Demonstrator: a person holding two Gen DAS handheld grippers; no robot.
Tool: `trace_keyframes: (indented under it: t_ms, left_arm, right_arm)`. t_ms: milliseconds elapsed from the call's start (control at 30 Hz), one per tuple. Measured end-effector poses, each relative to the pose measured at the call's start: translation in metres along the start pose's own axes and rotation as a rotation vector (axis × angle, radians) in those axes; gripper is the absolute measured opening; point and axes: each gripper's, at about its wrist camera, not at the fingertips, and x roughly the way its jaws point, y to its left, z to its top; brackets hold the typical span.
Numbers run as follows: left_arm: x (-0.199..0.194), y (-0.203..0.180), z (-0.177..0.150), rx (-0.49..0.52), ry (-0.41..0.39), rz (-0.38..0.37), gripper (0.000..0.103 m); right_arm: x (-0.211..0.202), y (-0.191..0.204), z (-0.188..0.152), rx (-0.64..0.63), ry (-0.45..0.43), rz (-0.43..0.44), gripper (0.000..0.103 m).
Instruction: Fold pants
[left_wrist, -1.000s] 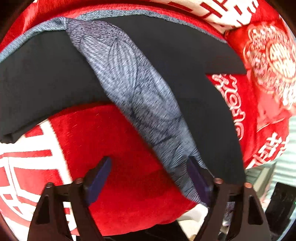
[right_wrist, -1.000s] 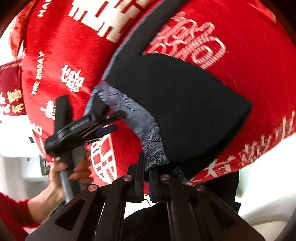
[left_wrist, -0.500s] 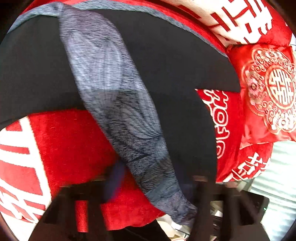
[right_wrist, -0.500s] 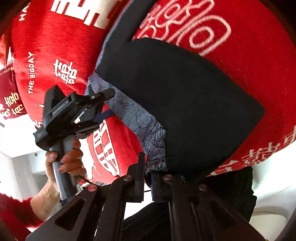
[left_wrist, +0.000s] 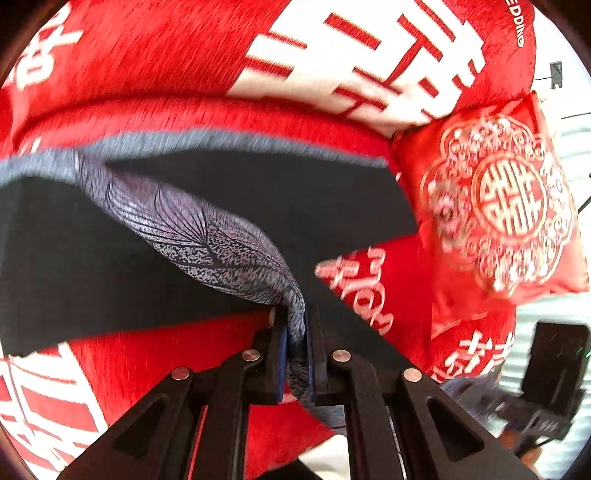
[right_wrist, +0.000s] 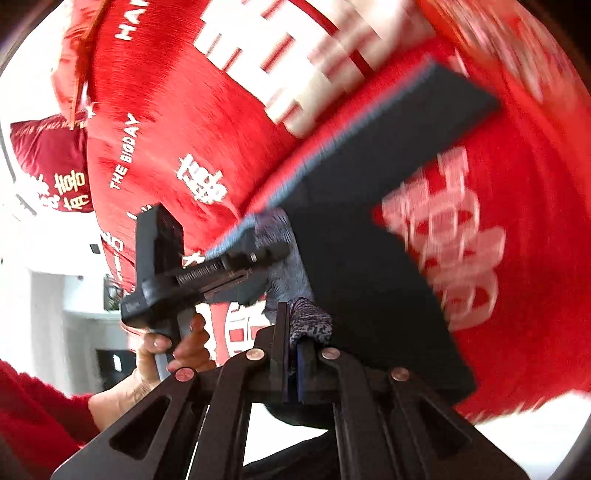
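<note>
The black pants (left_wrist: 303, 195) with a grey patterned side panel (left_wrist: 207, 236) lie spread on a red bedspread (left_wrist: 147, 66). My left gripper (left_wrist: 295, 332) is shut on the patterned panel, which bunches between its fingers. In the right wrist view my right gripper (right_wrist: 293, 339) is shut on the patterned edge (right_wrist: 310, 325) of the pants (right_wrist: 369, 236), close beside the left gripper (right_wrist: 258, 273), which also clamps that edge. The waistband's grey trim (left_wrist: 221, 142) runs along the far side.
A red embroidered cushion (left_wrist: 498, 199) lies at the right of the bed. The bed's near edge and a dark device (left_wrist: 554, 369) on a floor show at lower right. A hand (right_wrist: 173, 350) in a red sleeve holds the left gripper.
My left gripper, open a second ago, has moved onto the patterned panel and shut on it. The right gripper stays shut on the pants; the two grippers are now closer together.
</note>
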Motion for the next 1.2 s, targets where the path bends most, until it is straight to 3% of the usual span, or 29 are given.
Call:
trace_keyframes:
  t_ms: [200, 300, 500, 567, 600, 633, 700, 767, 800, 833, 867, 900, 933, 1067, 1200]
  left_arm:
    - [0.019, -0.015, 0.049, -0.019, -0.036, -0.004, 0.009]
    - [0.035, -0.018, 0.075, -0.025, -0.051, 0.006, 0.009]
    - [0.061, -0.020, 0.104, -0.017, -0.054, 0.075, 0.010]
    - [0.059, -0.021, 0.107, -0.008, -0.064, 0.106, 0.017]
    - [0.054, -0.022, 0.107, -0.004, -0.081, 0.137, 0.030]
    - [0.050, -0.023, 0.107, 0.002, -0.098, 0.164, 0.052]
    - [0.031, -0.023, 0.103, 0.022, -0.156, 0.233, 0.071]
    - [0.020, -0.020, 0.099, 0.045, -0.170, 0.264, 0.071]
    - [0.016, -0.016, 0.096, 0.056, -0.167, 0.295, 0.071]
    - [0.015, -0.013, 0.094, 0.063, -0.162, 0.325, 0.071]
    - [0.016, -0.010, 0.091, 0.069, -0.156, 0.345, 0.071]
    - [0.018, -0.007, 0.088, 0.077, -0.142, 0.373, 0.071]
    - [0.021, -0.004, 0.085, 0.079, -0.129, 0.396, 0.071]
    - [0.042, 0.007, 0.074, 0.076, -0.091, 0.476, 0.071]
    - [0.059, 0.014, 0.068, 0.040, -0.062, 0.490, 0.071]
  right_arm:
    - [-0.010, -0.001, 0.094, -0.109, -0.042, -0.125, 0.003]
    - [0.006, -0.013, 0.134, -0.142, -0.035, -0.201, 0.003]
    - [0.054, -0.050, 0.185, -0.190, 0.013, -0.342, 0.003]
    - [0.067, -0.065, 0.196, -0.166, 0.031, -0.368, 0.003]
    - [0.075, -0.075, 0.202, -0.142, 0.049, -0.392, 0.003]
    - [0.081, -0.082, 0.206, -0.122, 0.066, -0.423, 0.003]
    - [0.082, -0.087, 0.209, -0.106, 0.061, -0.457, 0.005]
    - [0.073, -0.084, 0.210, -0.094, 0.032, -0.421, 0.013]
    - [0.069, -0.082, 0.209, -0.094, 0.023, -0.408, 0.024]
    - [0.061, -0.076, 0.208, -0.101, 0.006, -0.390, 0.045]
    - [0.057, -0.071, 0.206, -0.111, -0.005, -0.382, 0.057]
    - [0.049, -0.063, 0.204, -0.136, -0.034, -0.391, 0.080]
    - [0.042, -0.056, 0.203, -0.161, -0.067, -0.401, 0.085]
    - [0.029, -0.043, 0.190, -0.191, -0.087, -0.442, 0.083]
    - [0.038, -0.056, 0.176, -0.205, -0.043, -0.598, 0.065]
